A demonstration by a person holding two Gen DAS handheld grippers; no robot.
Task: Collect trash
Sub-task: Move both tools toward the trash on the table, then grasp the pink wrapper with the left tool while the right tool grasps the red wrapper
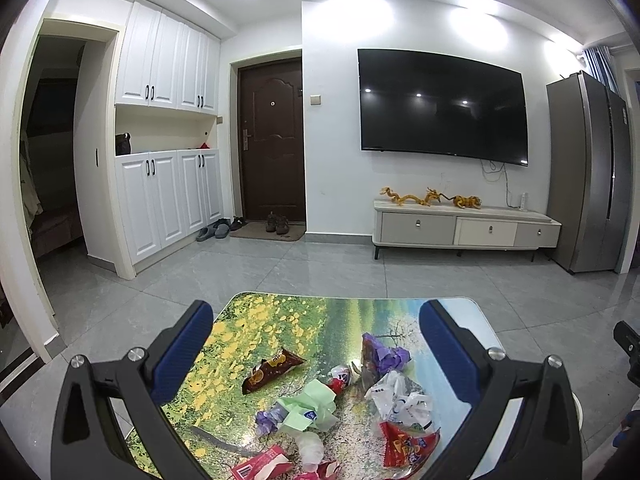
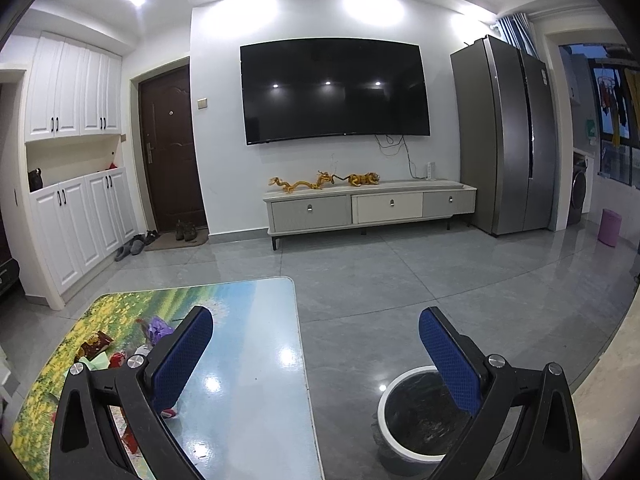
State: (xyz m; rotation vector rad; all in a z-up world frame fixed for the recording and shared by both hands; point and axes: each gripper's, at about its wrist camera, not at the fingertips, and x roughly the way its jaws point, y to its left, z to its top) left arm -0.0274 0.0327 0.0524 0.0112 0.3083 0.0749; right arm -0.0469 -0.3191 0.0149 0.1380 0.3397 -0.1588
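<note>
Hovering with left gripper fingers spread wide and empty above trash lying scattered on the bench. Holding right gripper fingers wide apart too, gripping nothing, above the floor beside a bin.

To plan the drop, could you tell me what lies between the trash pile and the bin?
In the right wrist view, only bare glossy tabletop and then grey floor separate the trash pile from the bin; nothing else lies there.
</note>
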